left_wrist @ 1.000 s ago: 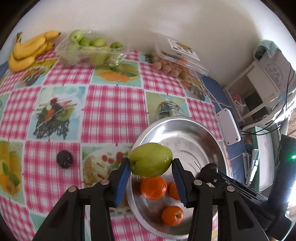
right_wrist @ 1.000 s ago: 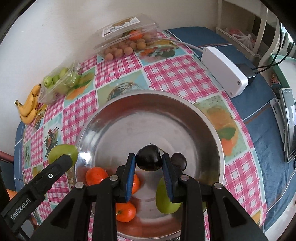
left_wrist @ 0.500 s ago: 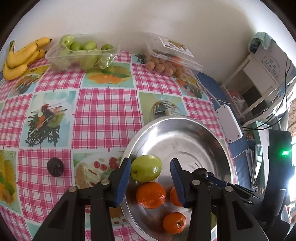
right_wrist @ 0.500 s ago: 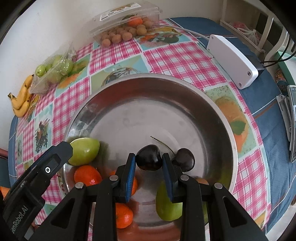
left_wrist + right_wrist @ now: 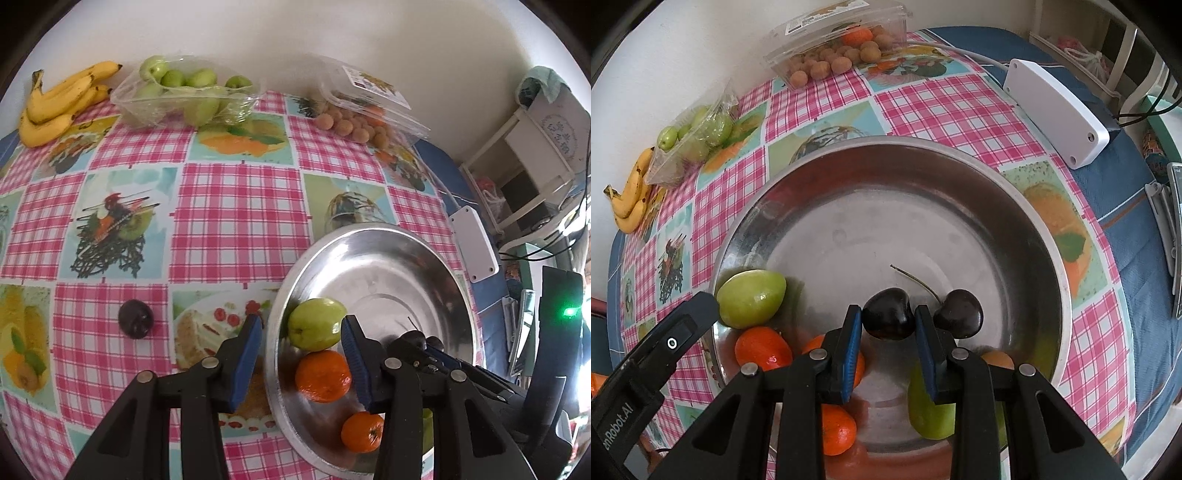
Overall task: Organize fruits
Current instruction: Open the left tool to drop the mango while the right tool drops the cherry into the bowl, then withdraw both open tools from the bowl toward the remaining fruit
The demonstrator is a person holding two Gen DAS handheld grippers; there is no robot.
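Our right gripper's blue fingers pinch a dark glossy cherry low over the round steel bowl; our left gripper gapes empty astride its rim, the green guava lying free inside. Releasing carelessly, we risk the cherry rolling.

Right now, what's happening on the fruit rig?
A person is loading fruit into the steel bowl with two handheld grippers. The left gripper is open, straddling the bowl's rim, with a green fruit lying loose in the bowl between its jaws. The right gripper is shut on a dark cherry low over the bowl. One dark fruit sits on the tablecloth.
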